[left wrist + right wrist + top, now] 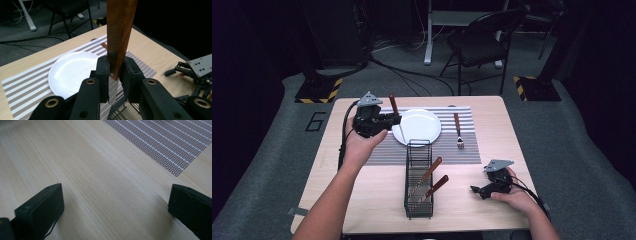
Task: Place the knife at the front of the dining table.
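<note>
Knife clamped upright in my left gripper beside the white plate, my right gripper wide open, empty, over bare table.

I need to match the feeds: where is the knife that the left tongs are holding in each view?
High view: knife upright in the left tongs, at the white plate's left edge.
Left gripper view: knife at centre, clamped at the handle's lower end, blade pointing down.
Right gripper view: not in it.
Shared landmark: striped placemat.
</note>
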`<state>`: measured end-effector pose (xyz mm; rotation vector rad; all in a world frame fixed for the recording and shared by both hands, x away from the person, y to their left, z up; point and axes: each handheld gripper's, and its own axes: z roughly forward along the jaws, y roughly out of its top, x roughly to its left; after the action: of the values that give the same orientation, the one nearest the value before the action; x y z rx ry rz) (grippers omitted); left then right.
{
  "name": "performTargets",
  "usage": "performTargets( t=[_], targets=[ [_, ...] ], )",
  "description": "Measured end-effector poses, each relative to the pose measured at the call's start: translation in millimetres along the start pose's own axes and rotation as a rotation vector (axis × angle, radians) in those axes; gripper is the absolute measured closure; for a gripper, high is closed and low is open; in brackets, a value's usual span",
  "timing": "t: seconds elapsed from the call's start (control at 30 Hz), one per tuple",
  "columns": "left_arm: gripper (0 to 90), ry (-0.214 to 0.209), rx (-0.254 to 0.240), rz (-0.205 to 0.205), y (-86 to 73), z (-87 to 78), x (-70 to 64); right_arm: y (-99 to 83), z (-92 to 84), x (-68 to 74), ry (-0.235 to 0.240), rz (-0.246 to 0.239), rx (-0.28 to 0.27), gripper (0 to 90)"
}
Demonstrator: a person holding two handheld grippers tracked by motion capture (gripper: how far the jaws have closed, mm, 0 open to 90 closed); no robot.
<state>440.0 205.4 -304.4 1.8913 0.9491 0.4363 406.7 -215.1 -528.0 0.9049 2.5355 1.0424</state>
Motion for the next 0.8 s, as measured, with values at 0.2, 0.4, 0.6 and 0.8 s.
performTargets(
  t=[0.2,0.4,0.6,0.8],
  targets=[
    [76.6,0.026,0.016,-0.032,-8.1,4.0,14.2,0.0,0.0,0.0,0.0,0.001,0.0,0.0],
    [76.6,0.063,0.036,-0.051,-17.9,8.6,26.2,0.0,0.1,0.0,0.0,-0.001,-0.001,0.0],
    [76.6,0.1,0.043,-0.076,-28.3,11.7,37.7,0.0,0.1,-0.1,0.0,-0.002,-0.001,0.0],
    [76.6,0.138,0.068,-0.113,-42.6,16.2,50.0,0.0,0.1,0.0,0.0,-0.002,-0.001,0.0]
  ],
)
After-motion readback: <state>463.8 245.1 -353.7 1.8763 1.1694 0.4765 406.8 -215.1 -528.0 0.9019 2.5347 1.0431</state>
